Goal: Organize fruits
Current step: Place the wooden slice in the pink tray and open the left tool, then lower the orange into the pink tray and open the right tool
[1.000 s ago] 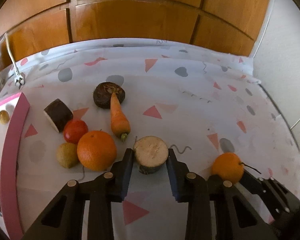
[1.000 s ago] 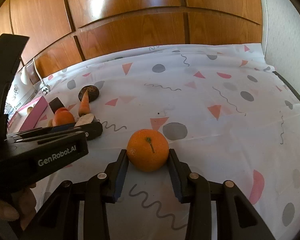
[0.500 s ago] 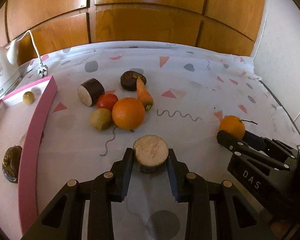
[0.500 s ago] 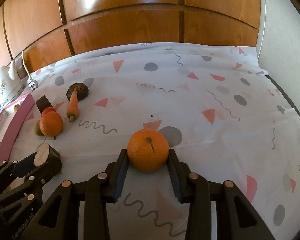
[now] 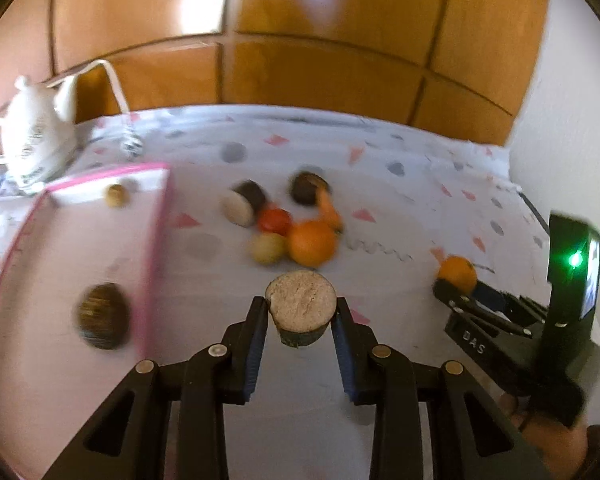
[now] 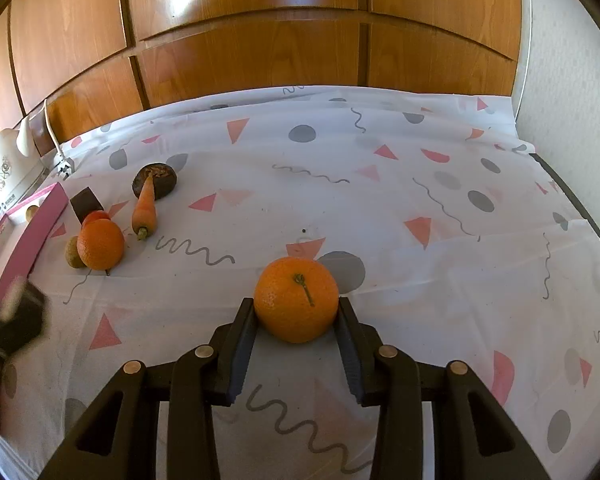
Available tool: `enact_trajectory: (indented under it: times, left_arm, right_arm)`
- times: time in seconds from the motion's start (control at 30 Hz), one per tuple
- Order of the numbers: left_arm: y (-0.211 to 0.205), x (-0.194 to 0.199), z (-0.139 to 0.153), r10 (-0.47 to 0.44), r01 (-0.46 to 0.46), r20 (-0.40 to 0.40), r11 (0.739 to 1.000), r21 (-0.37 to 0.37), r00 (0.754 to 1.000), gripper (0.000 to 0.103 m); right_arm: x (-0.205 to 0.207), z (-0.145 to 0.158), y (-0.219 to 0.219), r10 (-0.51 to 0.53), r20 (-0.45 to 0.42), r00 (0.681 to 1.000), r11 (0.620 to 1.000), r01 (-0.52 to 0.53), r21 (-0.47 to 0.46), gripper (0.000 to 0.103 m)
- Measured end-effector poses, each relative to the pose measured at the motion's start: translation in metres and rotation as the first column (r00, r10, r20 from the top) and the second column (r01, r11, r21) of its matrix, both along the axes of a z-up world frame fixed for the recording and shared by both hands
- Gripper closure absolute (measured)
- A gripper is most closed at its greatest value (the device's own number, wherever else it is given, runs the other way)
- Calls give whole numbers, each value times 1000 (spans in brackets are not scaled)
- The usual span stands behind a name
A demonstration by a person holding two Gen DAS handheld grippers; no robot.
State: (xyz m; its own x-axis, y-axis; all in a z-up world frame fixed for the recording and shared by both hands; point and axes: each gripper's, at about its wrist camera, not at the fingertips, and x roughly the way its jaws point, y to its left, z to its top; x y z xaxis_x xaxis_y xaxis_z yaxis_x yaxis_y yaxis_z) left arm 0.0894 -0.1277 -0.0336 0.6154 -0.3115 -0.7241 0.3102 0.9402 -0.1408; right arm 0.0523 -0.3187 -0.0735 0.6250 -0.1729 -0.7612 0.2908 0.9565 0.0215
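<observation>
The left gripper (image 5: 300, 312) pinches a short, dark-skinned cut chunk (image 5: 301, 307) of some root or fruit, its pale cut face turned up toward the camera; both pads press against its sides. The left wrist view is smeared, so what kind of produce it is cannot be told for sure. The chunk hangs just right of the pink-rimmed tray (image 5: 156, 216), whose right wall runs beside it. Inside the tray a dark brown round fruit (image 5: 100, 316) lies near that wall, and a small tan ball (image 5: 116, 196) sits at the tray's far end. Beyond the tray's far left corner stands a white kettle (image 5: 32, 140).

To the right of the tray, on the patterned tablecloth (image 6: 420, 184), a cluster lies close together: a loose orange (image 6: 100, 243) touching a small yellowish-brown fruit (image 6: 73, 258) on its tray side, a red tomato (image 6: 96, 216) just behind the orange, a dark cut piece (image 6: 85, 202) behind that, and a carrot (image 6: 145, 210) whose thick end rests against a dark round slice (image 6: 154, 180).

Well to the right of the tray, the right gripper (image 6: 296, 320) is closed on a second orange (image 6: 296, 304), stem up, a pad pressed to each side of it.
</observation>
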Motion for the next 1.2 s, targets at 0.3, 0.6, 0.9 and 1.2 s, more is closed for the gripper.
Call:
enact_trajectory:
  times: [0.3,0.6,0.9,1.2]
  left_arm:
    - [107,12,9,248,-249,20,967,48,969,70]
    - [180,17,-8,413,-412,5,907,84,911,62]
    - [191,-4,1,413,-414,18,910,30,910,58]
    - [192,-22,9,401,-401,31,916,5,916,56]
  right_arm:
    - [0,0,2,2,2,1000,1000,-2,-21,63]
    - [1,-1,5,4,-5,1000,999,-4,-46,63]
    - [1,-1,8,4,-15,1000,997,-5,-71,63]
    - [0,2,11,16,-26,1000,996,-18,-84,64]
